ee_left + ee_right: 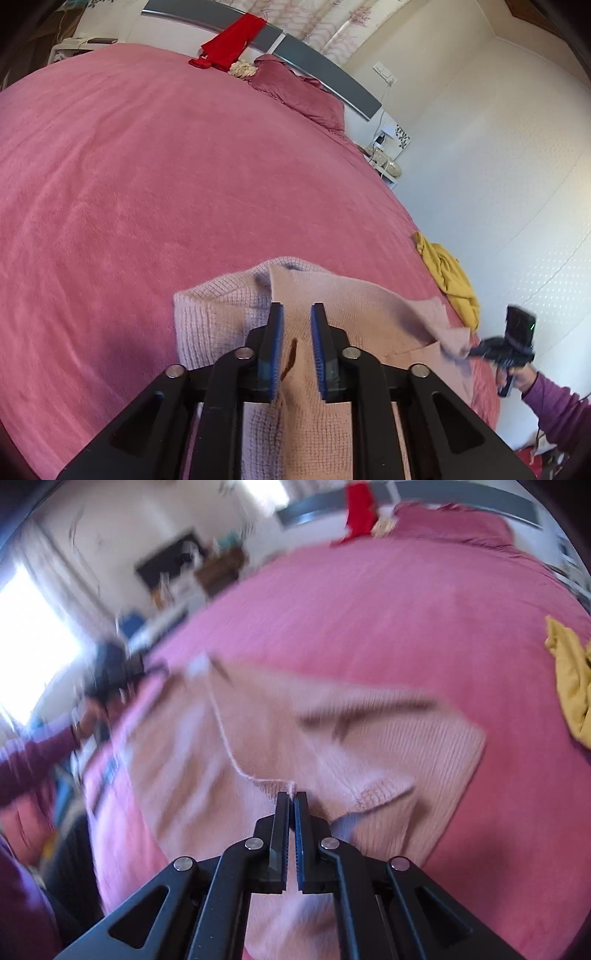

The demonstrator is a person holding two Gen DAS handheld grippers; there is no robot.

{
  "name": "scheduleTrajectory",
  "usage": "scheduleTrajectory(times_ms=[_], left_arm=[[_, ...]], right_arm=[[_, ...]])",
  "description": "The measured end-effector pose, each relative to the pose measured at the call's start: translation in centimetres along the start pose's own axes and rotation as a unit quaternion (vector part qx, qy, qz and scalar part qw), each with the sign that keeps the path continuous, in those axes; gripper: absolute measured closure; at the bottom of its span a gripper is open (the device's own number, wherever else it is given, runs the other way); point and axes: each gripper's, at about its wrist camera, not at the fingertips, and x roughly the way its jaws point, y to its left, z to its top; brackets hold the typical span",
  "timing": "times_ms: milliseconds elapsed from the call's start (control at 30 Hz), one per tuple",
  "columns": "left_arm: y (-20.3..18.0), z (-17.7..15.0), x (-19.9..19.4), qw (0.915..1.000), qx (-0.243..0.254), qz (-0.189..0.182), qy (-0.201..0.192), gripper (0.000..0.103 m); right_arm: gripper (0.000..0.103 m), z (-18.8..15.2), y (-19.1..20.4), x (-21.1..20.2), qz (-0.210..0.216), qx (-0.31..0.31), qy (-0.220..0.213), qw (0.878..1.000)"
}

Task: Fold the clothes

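Observation:
A pale pink knitted sweater [229,314] lies at the near edge of the pink bed [147,166]. My left gripper [297,314] hovers just over the sweater with its jaws apart and a fold of knit between the blue pads. My right gripper [292,797] is shut on an edge of the sweater [369,746] and holds it lifted. The right gripper also shows in the left wrist view [480,349], pinching a corner of the sweater at the bed's right edge. The right wrist view is blurred by motion.
A yellow garment [448,277] lies bunched at the bed's right edge, also in the right wrist view [570,679]. A red garment [231,40] hangs on the headboard by a pink pillow [295,88]. A nightstand [388,162] and a white wall stand at right.

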Motion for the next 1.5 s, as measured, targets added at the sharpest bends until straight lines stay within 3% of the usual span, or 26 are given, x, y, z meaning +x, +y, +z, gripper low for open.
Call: scheduleTrajectory(times_ms=[100,233,367,467,500,667,767,967,1000,1033,1133,1300,1367,1500], left_arm=[[-0.1,-0.8,-0.3,0.9999,-0.015,-0.006,-0.003,0.079],[-0.5,-1.7,-0.9,0.9994,-0.033,0.001,-0.011,0.075],[-1.2,-2.5,-1.5,0.9993,-0.03,0.015,-0.014,0.064],[-1.7,-3.0,-1.2,0.9995,-0.022,0.024,-0.005,0.063],[-1.9,-3.2,-1.0,0.9994,-0.019,0.027,0.002,0.062],[-2.5,-4.4,-0.7,0.9994,-0.016,0.018,0.024,0.058],[-2.1,-5.3,-1.2,0.9992,-0.024,0.008,0.032,0.055],[-0.5,-6.7,-2.9,0.9987,-0.034,-0.006,0.037,0.054],[-0.3,-6.8,-3.2,0.9988,-0.033,-0.005,0.035,0.054],[-0.2,-6.9,-3.5,0.999,-0.03,-0.001,0.034,0.054],[0.0,-7.1,-4.2,0.9993,-0.025,0.001,0.026,0.054],[0.0,-7.7,-4.5,0.9991,-0.041,-0.007,0.012,0.054],[-0.2,-7.9,-4.1,0.9988,-0.046,-0.009,0.015,0.053],[-0.8,-8.3,-3.9,0.9987,-0.045,-0.017,0.017,0.052]], right_arm=[[0.098,-0.9,-1.2,1.0,-0.03,0.025,0.016,0.999],[0.087,-0.8,-2.3,0.3,-0.025,0.064,0.009,0.998],[0.083,1.2,-0.9,-1.9,-0.012,0.072,-0.058,0.996],[0.08,5.1,2.0,-2.2,0.016,0.054,-0.118,0.991],[0.078,6.8,3.3,-1.3,0.021,0.039,-0.119,0.992],[0.077,16.3,9.6,6.6,0.004,-0.042,-0.068,0.997],[0.077,20.4,12.0,11.6,0.013,-0.074,-0.04,0.996],[0.078,22.2,13.6,17.7,0.018,-0.122,0.041,0.992],[0.081,22.5,13.9,18.7,0.019,-0.13,0.055,0.99],[0.094,22.4,14.1,19.0,0.022,-0.138,0.058,0.988],[0.102,20.9,14.9,17.3,0.034,-0.162,0.035,0.986],[0.101,19.3,16.2,15.2,0.023,-0.198,0.008,0.98],[0.078,20.2,15.7,15.7,0.018,-0.183,0.008,0.983],[0.078,22.4,14.7,17.5,-0.004,-0.172,0.037,0.984]])
